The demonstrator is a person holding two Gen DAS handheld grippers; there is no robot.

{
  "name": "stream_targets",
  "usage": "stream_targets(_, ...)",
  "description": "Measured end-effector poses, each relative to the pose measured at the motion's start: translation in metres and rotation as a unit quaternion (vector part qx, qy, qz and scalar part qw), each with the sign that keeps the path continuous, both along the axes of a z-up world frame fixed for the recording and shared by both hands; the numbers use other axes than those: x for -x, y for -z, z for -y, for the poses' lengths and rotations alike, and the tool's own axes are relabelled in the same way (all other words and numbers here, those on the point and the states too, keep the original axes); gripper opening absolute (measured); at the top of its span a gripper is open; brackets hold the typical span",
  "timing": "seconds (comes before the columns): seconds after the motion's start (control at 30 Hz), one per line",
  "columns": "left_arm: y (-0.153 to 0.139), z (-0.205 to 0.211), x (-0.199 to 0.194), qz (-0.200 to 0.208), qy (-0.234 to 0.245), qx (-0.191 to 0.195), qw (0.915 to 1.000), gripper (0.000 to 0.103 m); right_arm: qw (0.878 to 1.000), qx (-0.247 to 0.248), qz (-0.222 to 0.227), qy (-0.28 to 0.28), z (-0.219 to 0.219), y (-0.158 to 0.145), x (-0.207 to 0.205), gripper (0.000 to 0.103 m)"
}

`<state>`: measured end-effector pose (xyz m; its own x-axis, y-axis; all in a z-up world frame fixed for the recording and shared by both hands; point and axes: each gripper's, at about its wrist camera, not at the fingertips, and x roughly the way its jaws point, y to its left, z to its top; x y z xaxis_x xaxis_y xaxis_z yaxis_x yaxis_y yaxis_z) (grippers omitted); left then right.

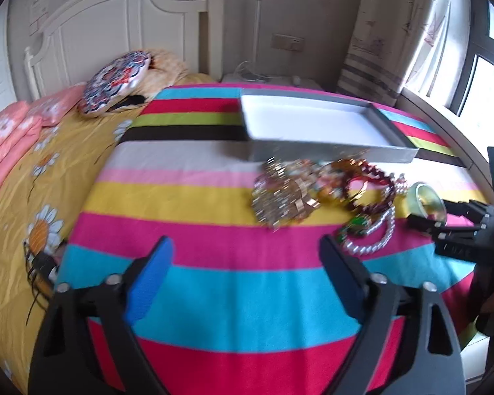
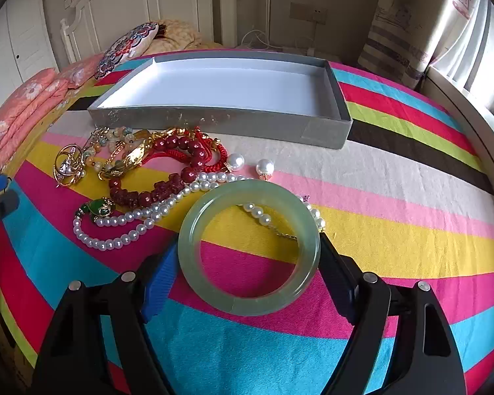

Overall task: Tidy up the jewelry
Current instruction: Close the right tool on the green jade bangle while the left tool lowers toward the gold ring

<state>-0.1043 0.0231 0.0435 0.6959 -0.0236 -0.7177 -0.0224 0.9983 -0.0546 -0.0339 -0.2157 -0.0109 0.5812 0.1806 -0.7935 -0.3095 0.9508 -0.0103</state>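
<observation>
A pile of jewelry [image 2: 154,177] lies on the striped cloth: gold pieces, red bead bracelets, a pearl necklace [image 2: 125,230] and a green pendant [image 2: 100,209]. My right gripper [image 2: 248,256] is shut on a pale green jade bangle [image 2: 194,270], held just above the cloth. A grey tray with a white inside [image 2: 187,117] sits behind the pile and holds nothing. My left gripper [image 1: 247,256] is open and empty, left of the pile [image 1: 289,194]. The bangle [image 1: 428,200] and the tray [image 1: 329,156] also show in the left wrist view.
The striped cloth [image 2: 395,204] covers a round surface beside a bed with a yellow sheet [image 1: 49,171], pink bedding [image 2: 26,108] and a patterned cushion [image 1: 115,82]. A curtain and window are at the right. Two pearl earrings [image 2: 250,163] lie near the tray.
</observation>
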Motion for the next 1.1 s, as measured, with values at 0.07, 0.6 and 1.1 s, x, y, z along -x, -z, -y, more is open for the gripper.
stream_targets(0.07, 0.000, 0.009, -0.010, -0.005, 0.007, 0.013, 0.9999, 0.073, 1.000, -0.005, 0.010, 0.000, 0.001, -0.002, 0.003, 0.077)
stream_targets(0.6, -0.001, 0.047, -0.057, -0.011, 0.054, 0.027, 0.9981, 0.004, 0.998, -0.049, 0.023, 0.016, 0.016, -0.009, 0.003, 0.078)
stream_targets(1.1, 0.009, 0.052, -0.059, -0.027, 0.052, 0.017, 0.9982, 0.042, 0.998, -0.056, 0.020, 0.016, 0.018, -0.008, 0.004, 0.078)
